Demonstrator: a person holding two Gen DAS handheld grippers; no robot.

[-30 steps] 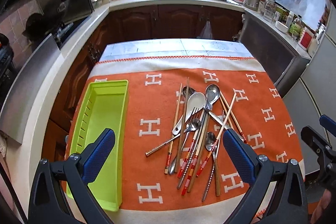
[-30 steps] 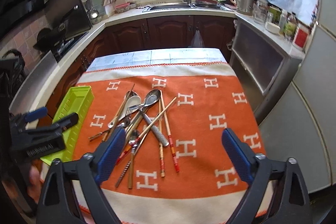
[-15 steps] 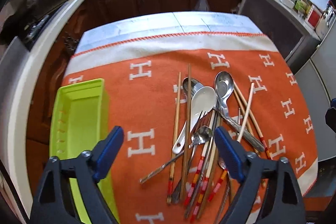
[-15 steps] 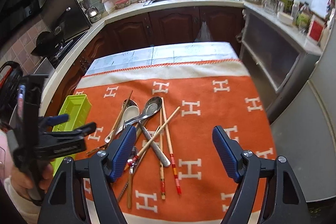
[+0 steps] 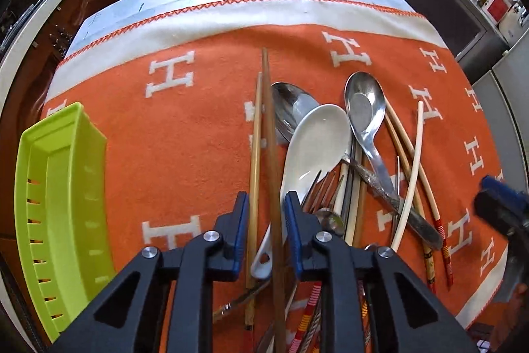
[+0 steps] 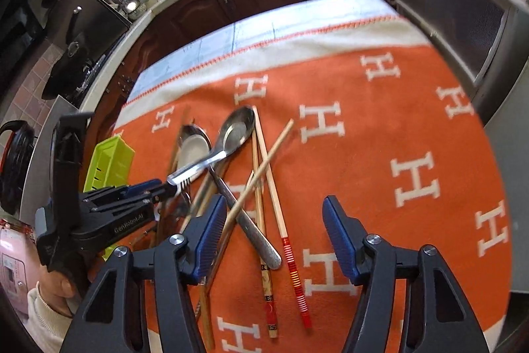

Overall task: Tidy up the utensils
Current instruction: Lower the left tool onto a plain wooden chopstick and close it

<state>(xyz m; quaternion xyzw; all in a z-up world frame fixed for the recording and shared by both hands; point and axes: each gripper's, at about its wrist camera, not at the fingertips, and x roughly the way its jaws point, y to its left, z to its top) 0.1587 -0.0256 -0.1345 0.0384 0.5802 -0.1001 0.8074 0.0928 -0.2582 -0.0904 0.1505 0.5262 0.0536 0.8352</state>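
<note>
Wooden chopsticks (image 5: 268, 154) between narrowed left gripper (image 5: 266, 214) jaws, contact unclear. Right gripper (image 6: 274, 230) wide open, over utensil pile (image 6: 238, 174). Green tray (image 5: 62, 214) at 9 o'clock, near blanket (image 5: 198, 134) edge.

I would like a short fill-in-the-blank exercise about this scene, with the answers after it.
1. The left gripper has its fingers around two wooden ____.
2. The green tray lies to the ____ of the utensil pile.
3. The white ceramic spoon lies on an ____ blanket.
4. The right gripper is ____.

Answers: chopsticks; left; orange; open
</note>
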